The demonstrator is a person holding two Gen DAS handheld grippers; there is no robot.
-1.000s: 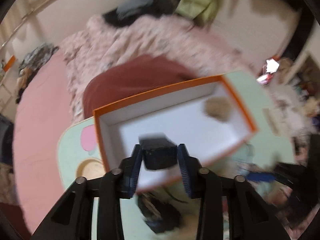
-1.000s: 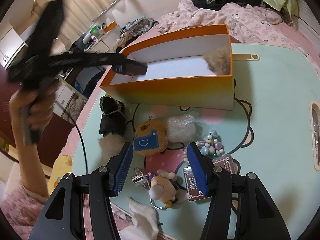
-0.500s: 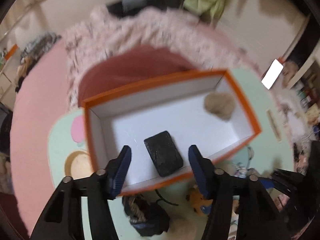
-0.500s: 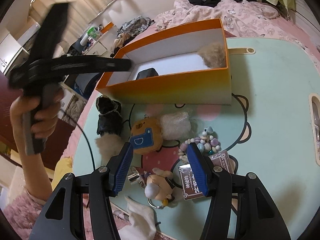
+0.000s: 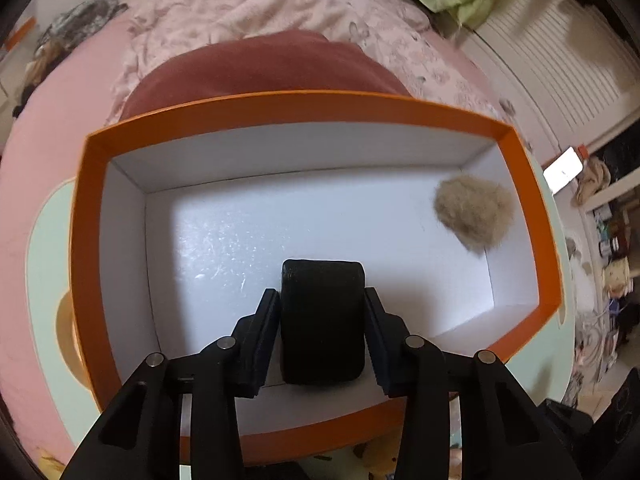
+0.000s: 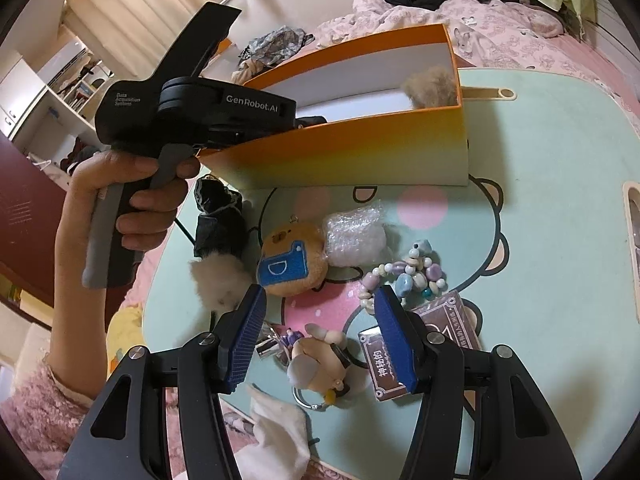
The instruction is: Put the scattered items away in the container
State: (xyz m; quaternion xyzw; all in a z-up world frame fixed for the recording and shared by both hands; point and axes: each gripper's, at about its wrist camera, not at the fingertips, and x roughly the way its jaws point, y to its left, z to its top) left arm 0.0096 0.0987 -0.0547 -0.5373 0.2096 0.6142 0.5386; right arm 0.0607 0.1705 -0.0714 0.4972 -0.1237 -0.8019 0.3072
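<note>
Pink bedding (image 5: 280, 4) and heaped clothes fill the background beyond a mint-green cartoon-printed worktop (image 6: 540, 208), on which an orange box (image 5: 288, 106) with a white interior is set. Inside that box, the left gripper (image 5: 322, 312) is seen lowered, its jaws having just been closing around a black rectangular block (image 5: 322, 320); the block lies on the box floor between them, with both pads at its sides, though whether they press on it cannot be told. A tan fluffy pompom (image 5: 474, 212) is seen well ahead and to the right of those jaws, in the far corner of the box. The left gripper's handle is held by a person's hand (image 6: 128, 200), a fuzzy pink sleeve (image 6: 36, 408) showing below.

The right gripper (image 6: 320, 336) is held above the worktop with its jaws apart and nothing between them. Scattered items are spread ahead of and beneath them: a round brown plush with a blue "D" patch (image 6: 292, 260), a bubble-wrap bundle (image 6: 354, 232), a pastel bead bracelet (image 6: 408, 276), a small card box (image 6: 432, 344), a figure keychain (image 6: 316, 364), a white pompom (image 6: 220, 280) and a black pouch (image 6: 218, 216).
</note>
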